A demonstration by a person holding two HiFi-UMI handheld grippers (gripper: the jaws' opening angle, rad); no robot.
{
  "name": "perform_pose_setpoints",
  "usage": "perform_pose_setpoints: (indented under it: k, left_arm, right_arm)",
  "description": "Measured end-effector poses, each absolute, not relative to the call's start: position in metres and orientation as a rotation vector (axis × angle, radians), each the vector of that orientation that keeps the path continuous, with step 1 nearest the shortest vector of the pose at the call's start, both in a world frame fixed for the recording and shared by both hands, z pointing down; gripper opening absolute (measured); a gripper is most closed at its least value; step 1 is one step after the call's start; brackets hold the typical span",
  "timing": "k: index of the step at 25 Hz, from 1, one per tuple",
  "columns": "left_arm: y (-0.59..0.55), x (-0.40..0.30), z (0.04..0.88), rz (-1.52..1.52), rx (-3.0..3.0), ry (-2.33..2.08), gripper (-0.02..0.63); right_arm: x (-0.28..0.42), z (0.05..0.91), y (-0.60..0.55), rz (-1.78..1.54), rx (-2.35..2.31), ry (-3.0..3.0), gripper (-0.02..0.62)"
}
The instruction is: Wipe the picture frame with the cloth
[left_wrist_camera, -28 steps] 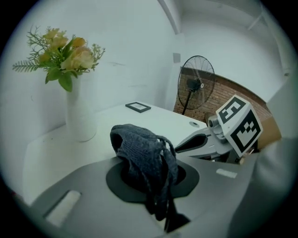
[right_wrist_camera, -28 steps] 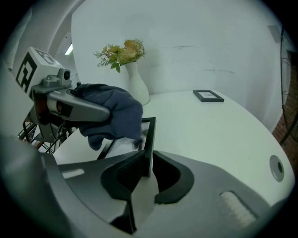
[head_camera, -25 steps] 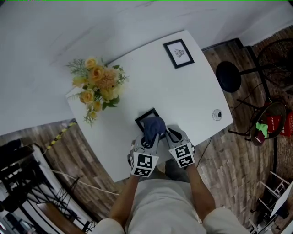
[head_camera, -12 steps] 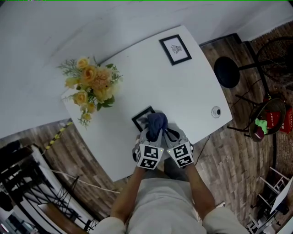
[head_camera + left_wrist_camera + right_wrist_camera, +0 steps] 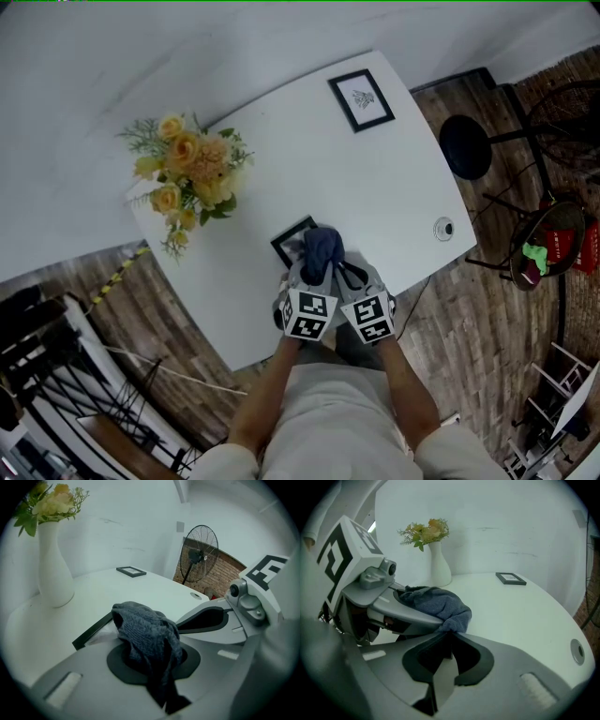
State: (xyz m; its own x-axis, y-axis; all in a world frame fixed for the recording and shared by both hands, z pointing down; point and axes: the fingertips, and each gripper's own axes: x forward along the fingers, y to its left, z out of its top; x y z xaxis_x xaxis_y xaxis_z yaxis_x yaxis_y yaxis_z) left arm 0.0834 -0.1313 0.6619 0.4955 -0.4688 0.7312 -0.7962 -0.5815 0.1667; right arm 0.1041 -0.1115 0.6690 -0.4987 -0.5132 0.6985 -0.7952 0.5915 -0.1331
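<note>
Grey cloth [image 5: 322, 248] (one); two frames [image 5: 289, 242], [image 5: 362, 99].

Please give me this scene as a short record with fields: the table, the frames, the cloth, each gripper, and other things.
surface: white table
near frame: black picture frame, lying flat, partly under the cloth
far frame: second frame, lying flat near the table's far side
cloth: dark grey cloth, bunched, over the near frame
left gripper: shut on the cloth
right gripper: jaws together, tips at the cloth's edge
other: white vase of flowers
</note>
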Motion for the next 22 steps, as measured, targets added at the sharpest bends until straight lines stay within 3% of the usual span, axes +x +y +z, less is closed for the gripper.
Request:
perform_pose_setpoints:
  k: [22]
  left_arm:
    - [-0.100,0.043,0.661,0.911,2.164,-1.112,0.078]
  right_arm:
    - [0.106,0.671,-0.112,0.610,1.079,-2.151,0.037]
